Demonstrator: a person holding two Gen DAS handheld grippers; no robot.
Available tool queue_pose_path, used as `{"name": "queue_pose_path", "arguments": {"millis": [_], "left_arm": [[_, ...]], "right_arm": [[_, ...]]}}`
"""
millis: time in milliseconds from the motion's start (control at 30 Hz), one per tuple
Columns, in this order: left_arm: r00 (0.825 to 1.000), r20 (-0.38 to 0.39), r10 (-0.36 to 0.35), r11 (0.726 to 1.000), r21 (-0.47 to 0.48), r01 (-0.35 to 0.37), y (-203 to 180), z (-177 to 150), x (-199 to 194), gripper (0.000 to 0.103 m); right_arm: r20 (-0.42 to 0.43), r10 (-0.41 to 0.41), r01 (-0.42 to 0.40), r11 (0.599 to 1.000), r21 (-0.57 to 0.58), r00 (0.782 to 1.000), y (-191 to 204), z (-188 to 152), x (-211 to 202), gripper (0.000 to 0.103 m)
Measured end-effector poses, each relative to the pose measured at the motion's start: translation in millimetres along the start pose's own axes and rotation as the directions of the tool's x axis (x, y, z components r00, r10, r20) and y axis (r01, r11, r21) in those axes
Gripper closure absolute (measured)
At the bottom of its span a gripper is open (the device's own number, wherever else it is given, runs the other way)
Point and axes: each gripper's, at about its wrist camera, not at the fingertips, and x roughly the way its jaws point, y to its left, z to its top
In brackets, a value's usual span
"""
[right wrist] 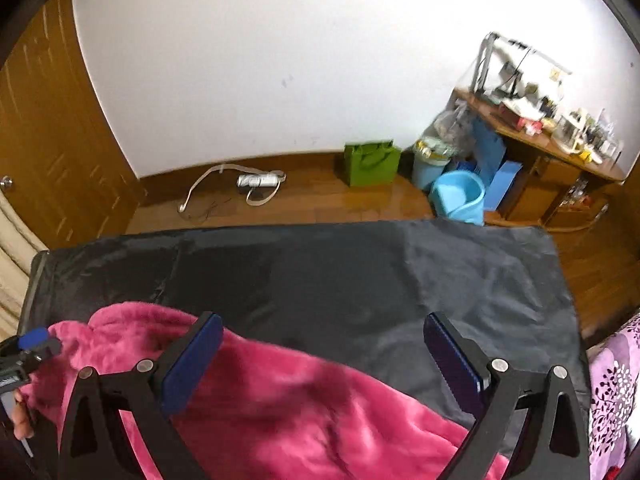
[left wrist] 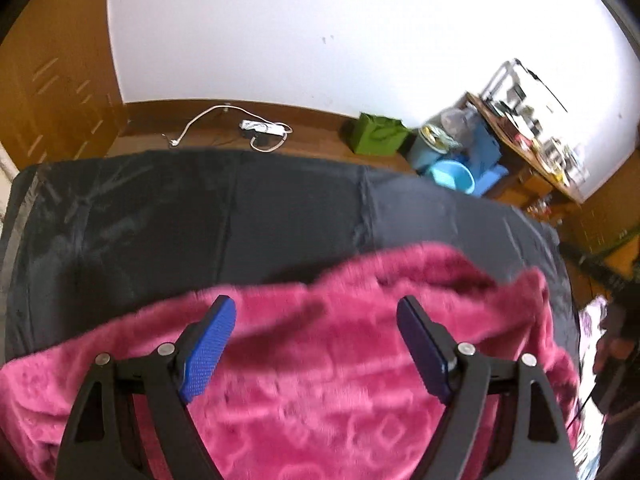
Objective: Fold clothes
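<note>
Pink fleece garment (left wrist: 320,360) is lying bunched on the near part of the dark sheet (left wrist: 200,220); I am hovering both the left gripper (left wrist: 316,320) and right gripper (right wrist: 324,340) released above it, presumably seeking edges.

dark grey sheet (right wrist: 360,280) covering the whole work surface, creased, wood floor (right wrist: 320,204) beyond. pink fleece garment (right wrist: 280,412) lying rumpled directly on sheet at near edge, toward left in right-wrist view.
</note>
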Motion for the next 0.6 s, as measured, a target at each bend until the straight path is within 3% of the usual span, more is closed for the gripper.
{"name": "queue_pose_path", "arguments": {"millis": [133,200,300,433,533,600], "left_arm": [[0.997,-0.062,0.052,0.998,-0.022,-0.053,8.2,18.0,37.8,0.017],[0.990,-0.113,0.085,0.996,-0.014,-0.087,7.5,17.9,64.2,0.017],[0.987,-0.136,0.083,0.996,-0.004,-0.084,9.3,8.2,76.7,0.017],[0.985,-0.140,0.099,0.992,0.089,-0.087,2.1,-7.1,70.6,0.017],[0.979,-0.138,0.153,0.971,0.203,-0.123,-9.8,-29.4,65.8,0.017],[0.974,-0.125,0.187,0.953,0.262,-0.149,-18.5,-44.0,64.3,0.017]], "right_arm": [[-0.111,0.004,-0.007,1.000,-0.028,0.994,14.9,-2.3,42.2,0.002],[-0.151,0.017,-0.024,0.999,-0.044,0.988,15.0,-17.5,49.8,0.002],[-0.211,0.052,-0.070,0.995,-0.076,0.976,23.3,-48.6,49.4,0.002],[-0.291,0.113,-0.148,0.984,-0.102,0.950,25.1,-97.7,43.9,0.002],[-0.313,0.181,-0.207,0.977,-0.050,0.932,16.7,-128.4,38.2,0.002],[-0.306,0.196,-0.225,0.973,-0.060,0.931,15.0,-143.1,34.0,0.001]]}}
